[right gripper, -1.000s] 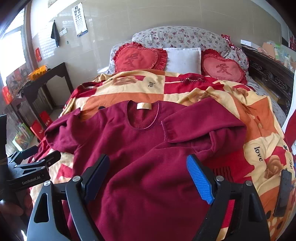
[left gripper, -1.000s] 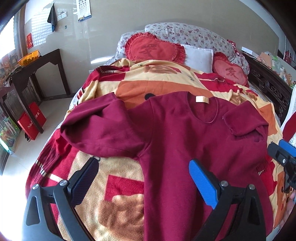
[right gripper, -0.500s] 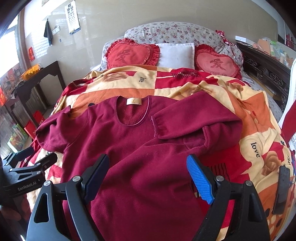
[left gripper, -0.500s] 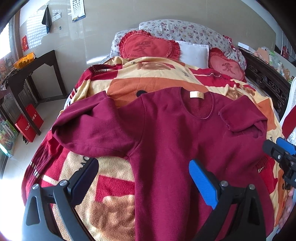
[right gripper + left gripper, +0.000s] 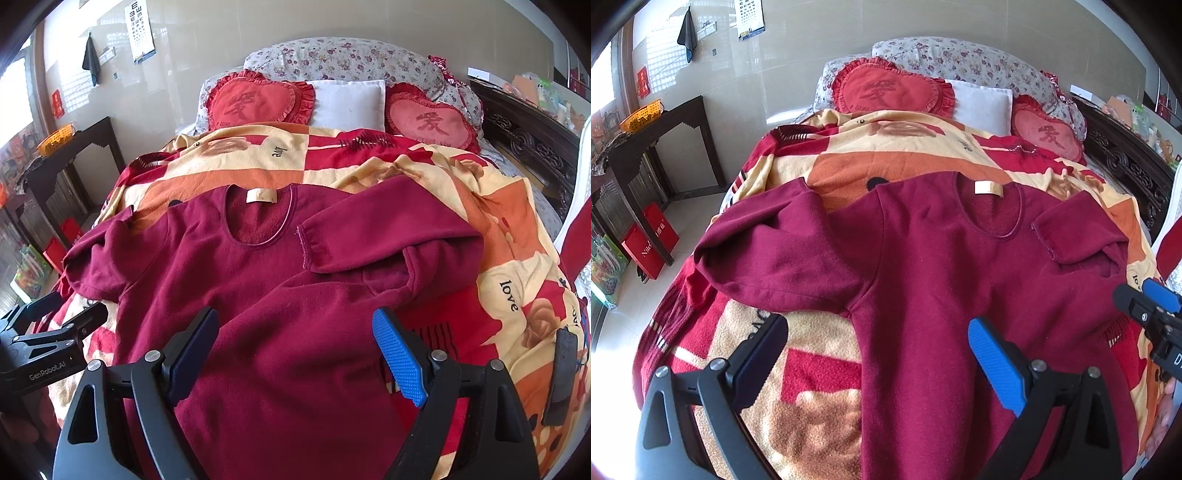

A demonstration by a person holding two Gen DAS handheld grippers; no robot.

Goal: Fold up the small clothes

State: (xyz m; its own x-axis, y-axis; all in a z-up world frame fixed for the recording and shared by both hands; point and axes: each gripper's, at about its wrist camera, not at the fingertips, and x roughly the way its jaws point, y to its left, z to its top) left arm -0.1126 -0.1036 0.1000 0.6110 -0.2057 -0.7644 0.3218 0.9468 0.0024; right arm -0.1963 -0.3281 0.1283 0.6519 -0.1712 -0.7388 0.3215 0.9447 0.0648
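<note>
A dark red long-sleeved shirt (image 5: 942,266) lies flat, front up, on a bed blanket (image 5: 849,162); it also shows in the right wrist view (image 5: 266,295). Its right sleeve (image 5: 388,236) is folded across the chest, cuff near the neckline. Its left sleeve (image 5: 768,243) lies spread out to the side. My left gripper (image 5: 877,347) is open and empty above the shirt's lower left edge. My right gripper (image 5: 295,341) is open and empty above the shirt's lower body.
Two red heart cushions (image 5: 258,98) and a white pillow (image 5: 347,103) lie at the bed's head. A dark wooden side table (image 5: 646,147) stands to the left, a carved wooden frame (image 5: 528,140) to the right. A dark phone-like object (image 5: 561,373) lies on the blanket at right.
Both grippers have drawn back a little toward the foot of the bed, so more of the shirt and bed shows. The shirt has not moved. Both stay open.
</note>
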